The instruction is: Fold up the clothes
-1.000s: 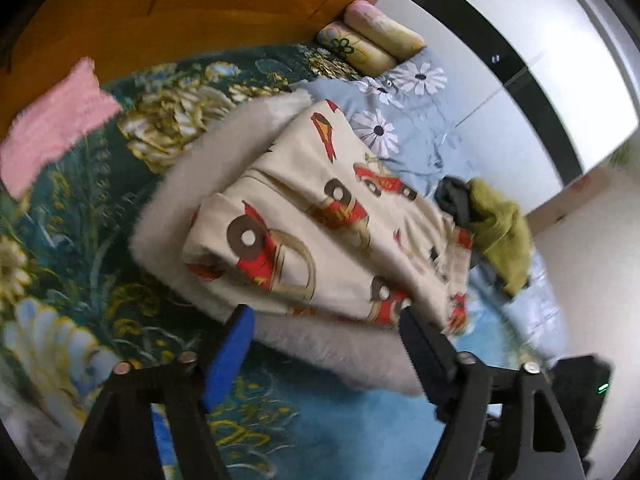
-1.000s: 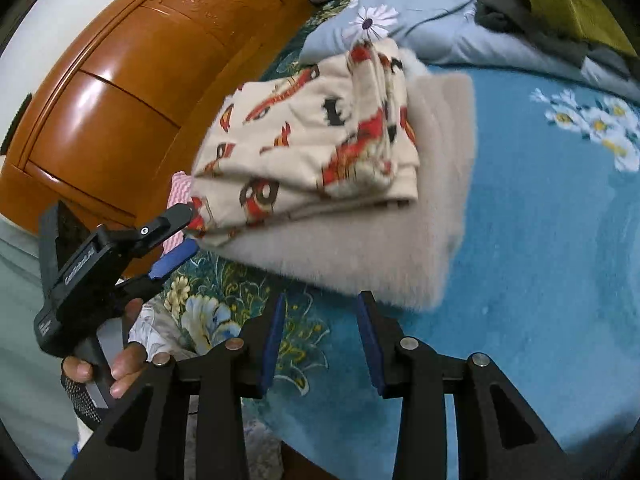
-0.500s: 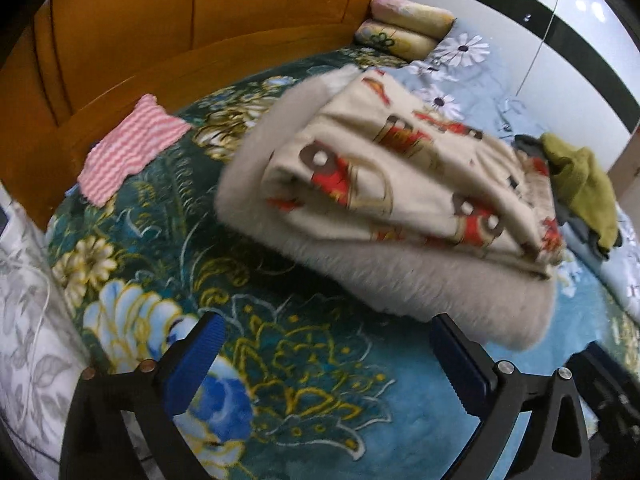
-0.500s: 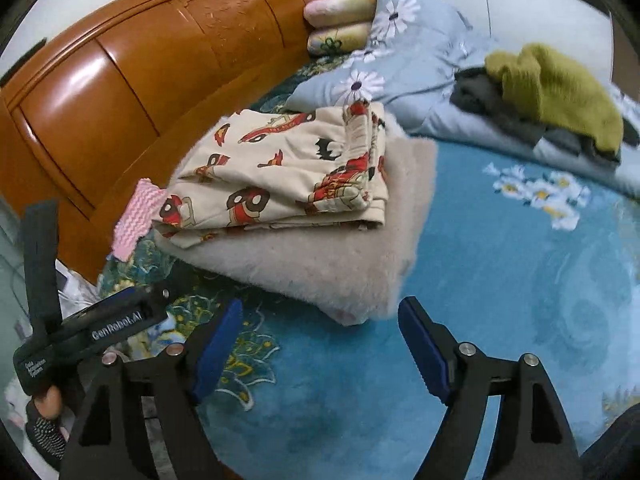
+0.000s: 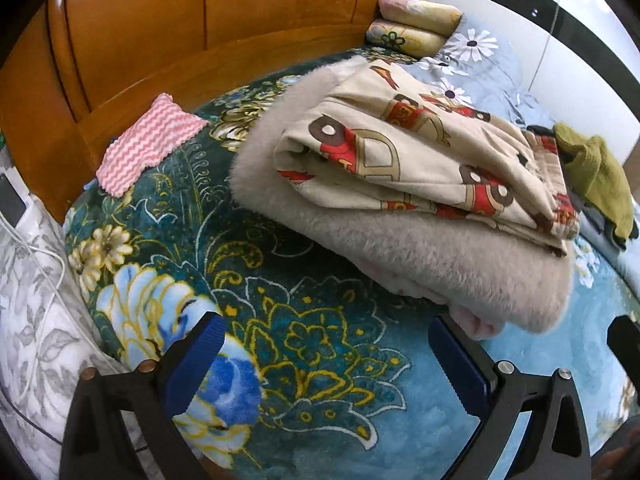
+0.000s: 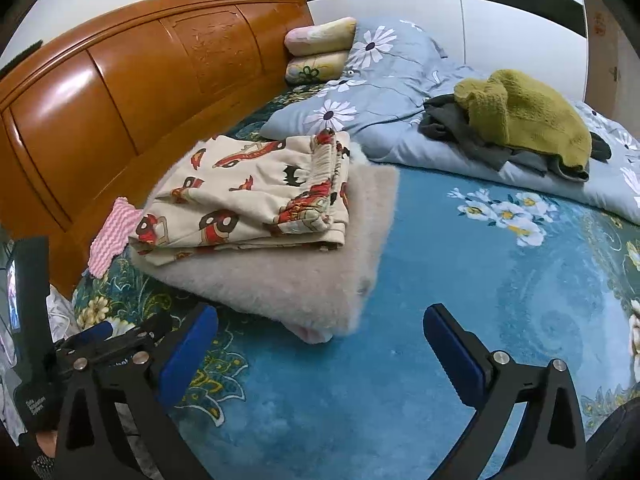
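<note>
Jaws of both grippers gape wide, holding nothing, near folded cartoon-print pyjamas (image 6: 256, 204) atop fluffy blanket (image 6: 288, 284).

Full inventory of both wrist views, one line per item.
Printed garment: 1, cream with red cars, folded atop fluffy blanket.
Fluffy blanket: 1, beige, folded on the bed cover.
Bed cover: 1, blue-green floral.
Pink cloth: 1, pink-white zigzag, by headboard.
Headboard: 1, orange wood.
Pillows: 2, pastel, stacked.
Duvet: 1, pale blue, daisies.
Unfolded clothes: pile, olive and dark grey, on duvet.
Left gripper: open, empty.
Right gripper: open, empty.
</note>
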`<state>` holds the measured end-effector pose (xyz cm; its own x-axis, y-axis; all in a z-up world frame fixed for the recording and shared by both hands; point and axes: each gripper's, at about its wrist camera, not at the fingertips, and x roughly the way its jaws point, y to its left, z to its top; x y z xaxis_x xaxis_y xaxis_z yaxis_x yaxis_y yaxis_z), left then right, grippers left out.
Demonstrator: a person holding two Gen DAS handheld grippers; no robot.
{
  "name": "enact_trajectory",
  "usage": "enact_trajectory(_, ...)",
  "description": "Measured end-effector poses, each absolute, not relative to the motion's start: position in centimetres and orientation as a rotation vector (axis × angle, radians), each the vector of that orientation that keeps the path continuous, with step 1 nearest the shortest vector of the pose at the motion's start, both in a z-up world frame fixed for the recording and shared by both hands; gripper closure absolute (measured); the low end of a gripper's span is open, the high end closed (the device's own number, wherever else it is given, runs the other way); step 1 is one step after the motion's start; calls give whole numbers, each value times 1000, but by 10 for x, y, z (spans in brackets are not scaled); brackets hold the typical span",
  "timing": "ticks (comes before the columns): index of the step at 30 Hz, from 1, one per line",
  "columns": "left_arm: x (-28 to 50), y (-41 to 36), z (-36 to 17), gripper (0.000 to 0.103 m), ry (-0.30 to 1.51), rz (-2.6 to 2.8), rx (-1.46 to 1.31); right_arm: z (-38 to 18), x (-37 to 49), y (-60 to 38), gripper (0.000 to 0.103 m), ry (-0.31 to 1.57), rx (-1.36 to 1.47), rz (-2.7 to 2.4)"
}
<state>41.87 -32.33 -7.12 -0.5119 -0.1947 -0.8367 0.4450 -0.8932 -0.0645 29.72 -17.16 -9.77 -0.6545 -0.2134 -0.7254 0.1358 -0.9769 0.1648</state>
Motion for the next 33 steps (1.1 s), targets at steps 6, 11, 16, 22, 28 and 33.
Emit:
enact_trajectory(6, 417, -312, -73, 0, 308, -2445, 1311, -101, 301, -180, 0, -20, 1185, -2717)
enact_trajectory(11, 415, -307, -74, 0, 291, -2456, 1326, -102, 303, -187, 0, 28, 1172, -2695)
enact_trajectory(16, 416, -303, -76, 0, 284, -2462, 1335, -105, 303, -191, 0, 63, 1183, -2687)
enact_trajectory(22, 416, -302, -77, 0, 288, -2462, 1346, -108, 301, -189, 0, 58, 1204, -2690)
enact_trajectory(28, 417, -300, -79, 0, 291, -2461, 1357, -109, 300, -187, 0, 47, 1220, -2692)
enact_trajectory(33, 417, -299, -79, 0, 292, -2465, 1373, -109, 300, -187, 0, 44, 1220, -2691)
